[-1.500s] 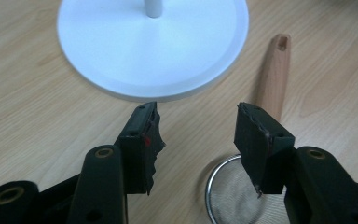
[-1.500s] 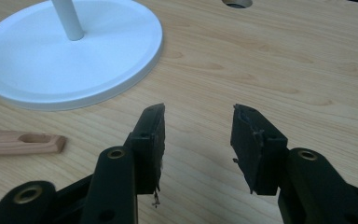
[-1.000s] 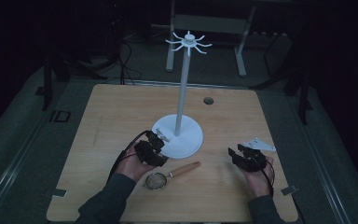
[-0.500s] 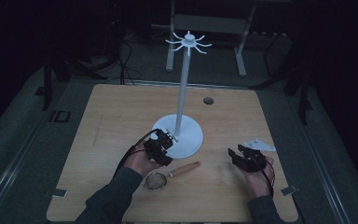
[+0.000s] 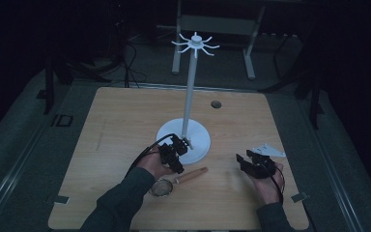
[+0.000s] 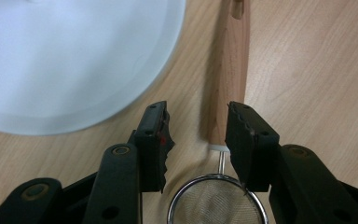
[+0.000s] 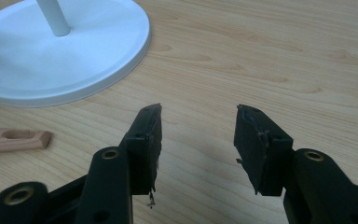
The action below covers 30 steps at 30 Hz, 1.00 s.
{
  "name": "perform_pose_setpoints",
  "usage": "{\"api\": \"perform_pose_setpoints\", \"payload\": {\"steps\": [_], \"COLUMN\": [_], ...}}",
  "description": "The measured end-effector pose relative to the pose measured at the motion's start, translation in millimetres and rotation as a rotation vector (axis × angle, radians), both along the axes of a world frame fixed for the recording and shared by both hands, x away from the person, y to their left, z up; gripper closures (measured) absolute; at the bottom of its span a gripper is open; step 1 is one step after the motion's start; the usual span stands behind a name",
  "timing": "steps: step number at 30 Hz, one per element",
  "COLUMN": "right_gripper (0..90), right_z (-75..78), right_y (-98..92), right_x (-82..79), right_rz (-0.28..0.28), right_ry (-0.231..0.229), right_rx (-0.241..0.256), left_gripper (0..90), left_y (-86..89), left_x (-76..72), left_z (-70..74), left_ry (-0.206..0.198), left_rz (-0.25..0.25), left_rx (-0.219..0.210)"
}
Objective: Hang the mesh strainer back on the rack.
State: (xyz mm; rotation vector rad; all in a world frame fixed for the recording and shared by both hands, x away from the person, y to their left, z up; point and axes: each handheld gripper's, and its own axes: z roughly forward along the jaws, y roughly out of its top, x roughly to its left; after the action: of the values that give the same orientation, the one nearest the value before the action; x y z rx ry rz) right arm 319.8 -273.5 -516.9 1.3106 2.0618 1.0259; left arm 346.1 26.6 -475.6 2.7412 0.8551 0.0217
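Note:
A small mesh strainer (image 5: 160,187) with a wooden handle (image 5: 193,175) lies on the wooden table (image 5: 125,121), just in front of the round base (image 5: 198,137) of a tall white hook stand (image 5: 189,92). My left gripper (image 5: 176,162) hangs open right over the strainer. In the left gripper view its jaws (image 6: 198,126) straddle the near end of the handle (image 6: 228,70), with the mesh (image 6: 216,203) below them and the base (image 6: 65,60) at upper left. My right gripper (image 5: 244,160) (image 7: 198,126) is open and holds nothing, out to the right of the handle tip (image 7: 14,139).
A dark round hole (image 5: 216,104) sits in the tabletop behind the stand. The stand's pole (image 7: 53,16) rises from the base (image 7: 74,51) ahead and to the left of my right gripper. A metal frame (image 5: 212,29) stands on the floor beyond the table.
My left gripper has slid to the right, closer to the stand's base and over the strainer's handle. The right gripper and the strainer have stayed in place.

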Motion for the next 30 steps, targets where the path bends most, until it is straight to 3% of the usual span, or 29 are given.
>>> {"api": "perform_pose_setpoints", "payload": {"steps": [13,26,30], "right_gripper": [49.9,50.0,50.0], "right_z": [-0.1,-1.4,-1.5], "right_y": [1.5,2.5,1.8], "right_x": [-0.7,-0.7,-0.7], "right_rz": [0.015,0.027,0.026], "right_ry": [-0.006,0.001,0.0], "right_rx": [0.002,0.0,0.002], "left_gripper": [61.6,60.3,60.3], "left_y": [-8.1,-17.3,-17.2], "left_x": [2.8,2.9,4.4], "left_z": [-12.2,-21.9,-25.0], "left_ry": [0.08,0.132,0.148], "left_rz": [-0.032,-0.063,-0.051], "left_rx": [0.033,0.058,0.071]}}
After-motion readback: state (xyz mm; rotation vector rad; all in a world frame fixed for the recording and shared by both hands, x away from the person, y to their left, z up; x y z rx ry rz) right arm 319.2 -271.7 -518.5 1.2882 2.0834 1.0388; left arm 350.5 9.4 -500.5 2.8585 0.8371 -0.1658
